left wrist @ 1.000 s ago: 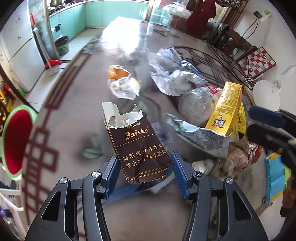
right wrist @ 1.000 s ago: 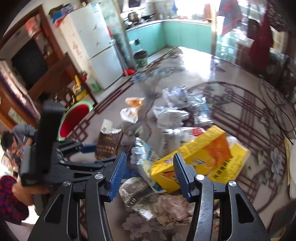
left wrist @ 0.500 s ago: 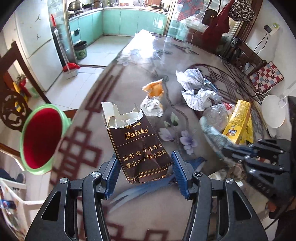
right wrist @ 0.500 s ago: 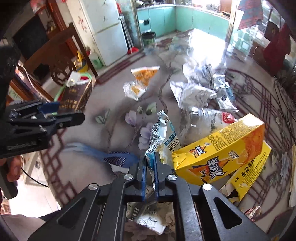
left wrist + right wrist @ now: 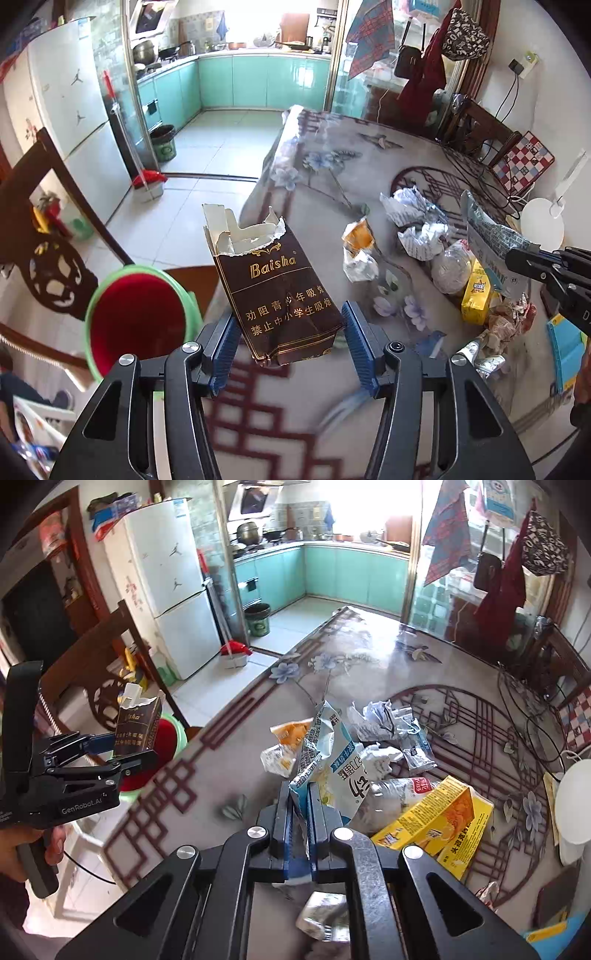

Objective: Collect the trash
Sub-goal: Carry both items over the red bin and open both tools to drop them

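Note:
My left gripper [image 5: 290,328] is shut on a torn brown Baisha cigarette carton [image 5: 273,280], held upright above the table's left edge. Just left of it and lower stands a green bin with a red liner [image 5: 136,317]. My right gripper [image 5: 300,794] is shut on a crumpled blue-and-white snack wrapper [image 5: 325,760], lifted off the trash pile. The right wrist view shows the left gripper [image 5: 110,753] with the carton [image 5: 136,727] over the bin [image 5: 166,734]. The right gripper [image 5: 517,258] and its wrapper [image 5: 491,240] appear at the right of the left wrist view.
On the patterned table [image 5: 229,760] lie a yellow drink carton [image 5: 436,819], an orange packet [image 5: 291,731], crumpled white wrappers [image 5: 388,720] and a clear plastic bag [image 5: 391,794]. A carved wooden chair [image 5: 55,258] stands behind the bin. A white round lamp base [image 5: 576,801] sits far right.
The left gripper carried the carton left, from over the table to its edge near the bin. The right gripper closed on the blue-and-white wrapper and lifted it.

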`<state>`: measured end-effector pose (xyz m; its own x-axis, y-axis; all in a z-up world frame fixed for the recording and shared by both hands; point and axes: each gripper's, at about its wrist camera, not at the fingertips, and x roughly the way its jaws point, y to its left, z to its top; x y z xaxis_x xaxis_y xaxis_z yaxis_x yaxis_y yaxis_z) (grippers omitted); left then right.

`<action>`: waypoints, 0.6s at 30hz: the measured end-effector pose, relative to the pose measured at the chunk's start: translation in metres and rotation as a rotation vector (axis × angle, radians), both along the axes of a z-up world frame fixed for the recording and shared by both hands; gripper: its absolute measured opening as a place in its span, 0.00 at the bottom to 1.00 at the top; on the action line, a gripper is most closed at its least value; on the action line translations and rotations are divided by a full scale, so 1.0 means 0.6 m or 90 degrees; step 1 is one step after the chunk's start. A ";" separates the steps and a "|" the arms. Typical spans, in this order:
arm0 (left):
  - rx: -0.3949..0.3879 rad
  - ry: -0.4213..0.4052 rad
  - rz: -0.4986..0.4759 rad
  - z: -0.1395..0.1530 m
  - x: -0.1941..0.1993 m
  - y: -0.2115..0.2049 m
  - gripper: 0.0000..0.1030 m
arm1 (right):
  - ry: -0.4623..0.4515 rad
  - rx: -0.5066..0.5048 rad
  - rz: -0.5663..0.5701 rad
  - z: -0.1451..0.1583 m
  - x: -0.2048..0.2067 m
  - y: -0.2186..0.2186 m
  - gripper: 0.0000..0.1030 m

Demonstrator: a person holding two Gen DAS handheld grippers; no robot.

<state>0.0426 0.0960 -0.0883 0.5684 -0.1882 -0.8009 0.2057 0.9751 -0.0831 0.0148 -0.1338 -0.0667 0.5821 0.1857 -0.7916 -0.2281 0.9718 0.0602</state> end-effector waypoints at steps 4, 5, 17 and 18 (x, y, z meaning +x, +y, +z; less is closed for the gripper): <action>-0.010 -0.016 -0.021 0.016 0.020 0.048 0.51 | -0.008 -0.011 -0.022 0.015 0.013 0.058 0.05; -0.010 -0.019 -0.025 0.018 0.024 0.057 0.51 | -0.009 -0.009 -0.026 0.016 0.017 0.070 0.05; -0.029 -0.031 -0.009 0.021 0.061 0.173 0.51 | 0.000 -0.005 0.011 0.005 0.059 0.258 0.05; -0.029 -0.033 -0.005 0.021 0.062 0.181 0.51 | 0.002 -0.005 0.018 0.004 0.064 0.273 0.05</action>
<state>0.0801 0.2046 -0.0754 0.6070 -0.2275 -0.7614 0.2177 0.9691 -0.1160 0.0532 0.0299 -0.0645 0.5742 0.1950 -0.7951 -0.2548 0.9656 0.0528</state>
